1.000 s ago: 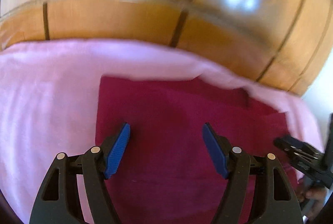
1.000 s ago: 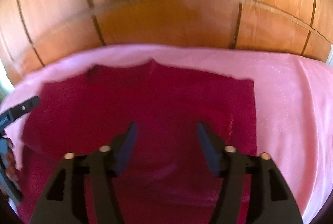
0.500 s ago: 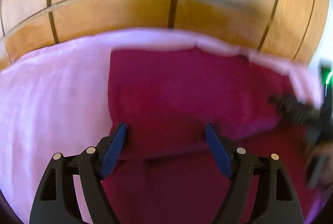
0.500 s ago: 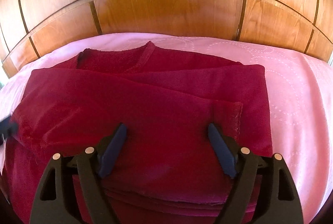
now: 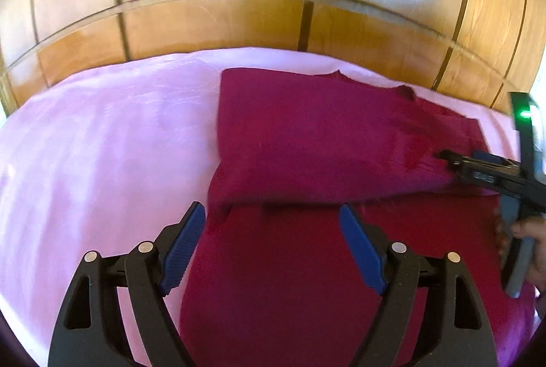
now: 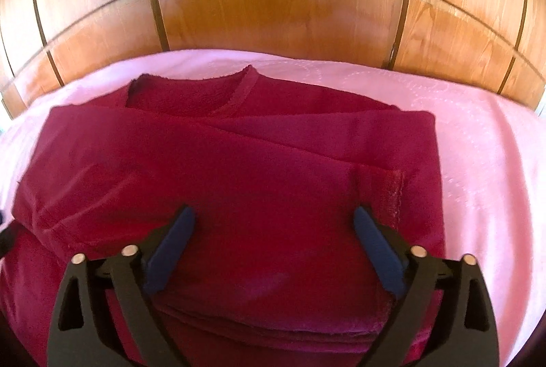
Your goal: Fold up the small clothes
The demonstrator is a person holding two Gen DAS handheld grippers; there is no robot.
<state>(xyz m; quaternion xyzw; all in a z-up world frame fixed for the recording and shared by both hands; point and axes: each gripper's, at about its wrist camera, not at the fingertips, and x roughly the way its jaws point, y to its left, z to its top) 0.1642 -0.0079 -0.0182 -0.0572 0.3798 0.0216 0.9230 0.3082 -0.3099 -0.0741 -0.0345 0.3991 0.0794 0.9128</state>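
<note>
A: Backdrop first: wood-panelled wall (image 6: 273,18) behind, pink bedspread (image 5: 102,162) across the bed. On it lies the dark red garment (image 6: 239,169), folded, sleeves laid over the body.

B: Orientation?

A: Neckline (image 6: 218,90) points at the panelling. Long axis runs from the grippers toward the wall. In the right wrist view a sleeve cuff (image 6: 392,196) lies on top near the right edge.

B: Hand poses?

A: Both grippers tilt downward over the near part of the garment. Left gripper (image 5: 273,230) sits over the garment's left edge, fingers (image 5: 181,247) spread and opening; cloth lies beneath them, no pinch visible. Right gripper (image 6: 273,230) is over the middle, fingers (image 6: 375,251) spread wide and opening, nothing pinched.

B: Anything obstructing?

A: In the left wrist view the right gripper's black body enters from the right, its tip over the folded sleeve; a hand (image 5: 532,240) grips its handle. Contact with the cloth: cannot tell.
</note>
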